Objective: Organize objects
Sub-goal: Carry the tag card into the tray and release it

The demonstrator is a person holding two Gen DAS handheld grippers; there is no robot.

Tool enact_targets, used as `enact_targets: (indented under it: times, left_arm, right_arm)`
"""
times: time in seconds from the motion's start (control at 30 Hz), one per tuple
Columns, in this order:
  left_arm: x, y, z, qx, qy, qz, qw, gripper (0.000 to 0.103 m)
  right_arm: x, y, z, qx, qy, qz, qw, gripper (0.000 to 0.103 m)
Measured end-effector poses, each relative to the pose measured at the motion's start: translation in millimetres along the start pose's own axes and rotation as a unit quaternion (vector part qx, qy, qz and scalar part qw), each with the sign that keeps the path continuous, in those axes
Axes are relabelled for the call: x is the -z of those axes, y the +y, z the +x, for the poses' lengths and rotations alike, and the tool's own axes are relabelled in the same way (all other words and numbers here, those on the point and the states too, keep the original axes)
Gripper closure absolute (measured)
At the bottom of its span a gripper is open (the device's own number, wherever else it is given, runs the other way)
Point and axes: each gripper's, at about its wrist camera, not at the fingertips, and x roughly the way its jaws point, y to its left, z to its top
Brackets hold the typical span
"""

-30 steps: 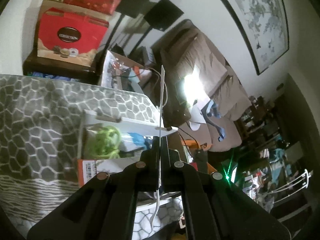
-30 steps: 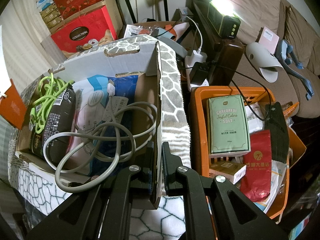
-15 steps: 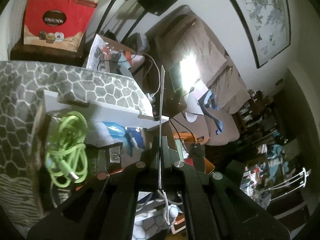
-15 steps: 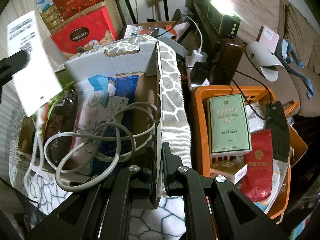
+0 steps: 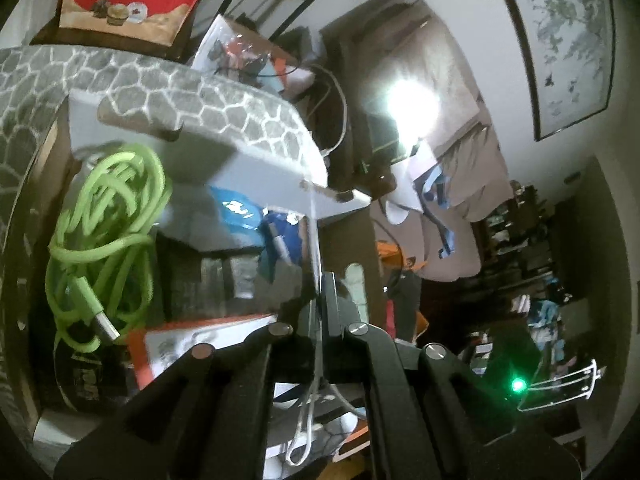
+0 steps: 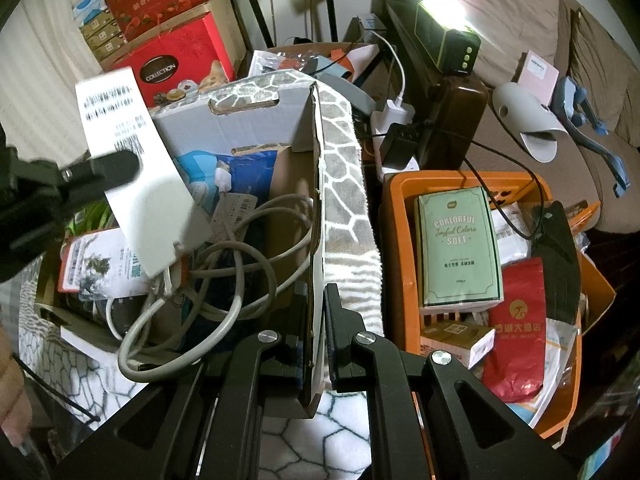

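My left gripper [image 5: 319,296] is shut on a flat white card [image 6: 132,168] with black print and a white cable [image 5: 304,428] hanging from it. It holds the card over the open cardboard box [image 6: 256,128]; in the left wrist view the card shows edge-on [image 5: 316,240]. My right gripper [image 6: 318,312] is shut on the box's right wall [image 6: 316,240]. Inside the box lie a coiled grey cable [image 6: 240,264], a bright green cable [image 5: 108,236], a blue-and-white pouch [image 6: 244,172], a dark packet and an orange-edged pack [image 6: 104,264].
An orange basket [image 6: 396,240] right of the box holds a green box [image 6: 456,244], a red pouch [image 6: 520,332] and small packs. A grey patterned towel [image 6: 344,184] drapes the box's right wall. Red gift boxes [image 6: 168,60] stand behind. A lit lamp [image 6: 444,40] and sofa are at right.
My left gripper has carried the white card and its cable rightward and lower, over the box. The right gripper has kept its hold on the box wall.
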Motion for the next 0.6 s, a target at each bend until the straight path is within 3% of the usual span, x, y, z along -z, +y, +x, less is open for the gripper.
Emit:
enact_targets:
  times: [0.2,0.37,0.5,0.6]
  left_arm:
    - [6.1,5.6,-0.4,-0.017,0.037,-0.011,0.9991,0.091]
    - [9.3,7.3,-20.9,-0.009,0.031,-0.017,0.9993,0.054]
    - [7.2,7.9,-44.7,0.003,0.011,-0.017,0.9998,0.041]
    - [5.5,5.9,-63.3,-0.011,-0.011,-0.006,0.9999,0.030]
  right_arm:
    - [-0.5,-0.7,0.0,0.000,0.000,0.000,1.000,0.096]
    - [-0.5,-0.8,0.0,0.000,0.000,0.000,1.000,0.096]
    - [-0.4,-0.8,0.2,-0.001,0.000,0.001,1.000,0.096]
    - [-0.4,-0.8,0.2,-0.001,0.000,0.000,1.000,0.096]
